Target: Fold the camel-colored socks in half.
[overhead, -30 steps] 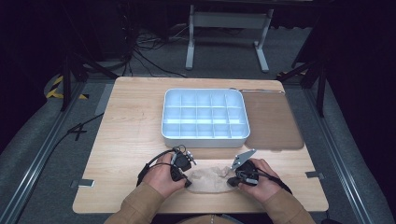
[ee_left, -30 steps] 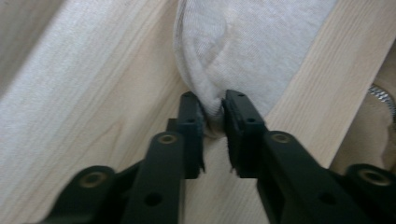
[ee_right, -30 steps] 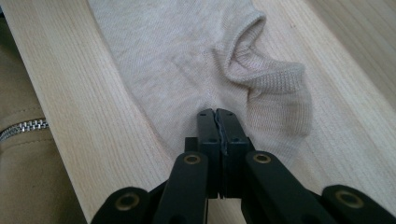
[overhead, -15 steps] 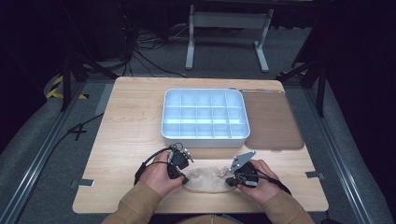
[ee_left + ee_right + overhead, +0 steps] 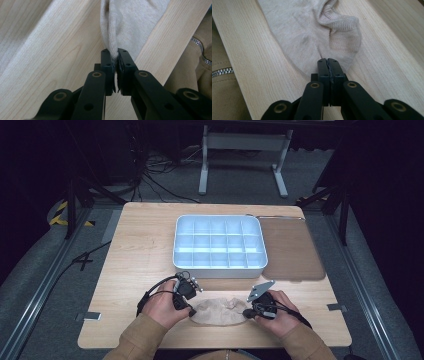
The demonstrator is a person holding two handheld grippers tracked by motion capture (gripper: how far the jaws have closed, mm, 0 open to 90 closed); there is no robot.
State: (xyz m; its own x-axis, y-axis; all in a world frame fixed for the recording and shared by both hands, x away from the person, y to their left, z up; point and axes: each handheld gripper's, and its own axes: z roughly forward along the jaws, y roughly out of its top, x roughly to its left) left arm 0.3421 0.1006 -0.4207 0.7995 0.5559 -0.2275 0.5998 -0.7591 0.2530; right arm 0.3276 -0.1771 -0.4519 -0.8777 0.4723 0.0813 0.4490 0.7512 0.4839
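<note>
A beige sock lies crumpled on the wooden table near its front edge, stretched between my two grippers. My left gripper holds its left end. In the left gripper view the jaws are shut on a bunched fold of the sock, which rises away from them. My right gripper holds the other end. In the right gripper view its jaws are pressed together on the sock's rounded edge, and the rest lies flat and wrinkled on the wood.
A white compartment tray stands at the table's middle, just beyond the hands. A brown mat lies to its right. A tan jacket with a zipper hangs at the table's front edge.
The left hand has shifted slightly with its end of the sock. The right hand has kept still, and both grips are unchanged.
</note>
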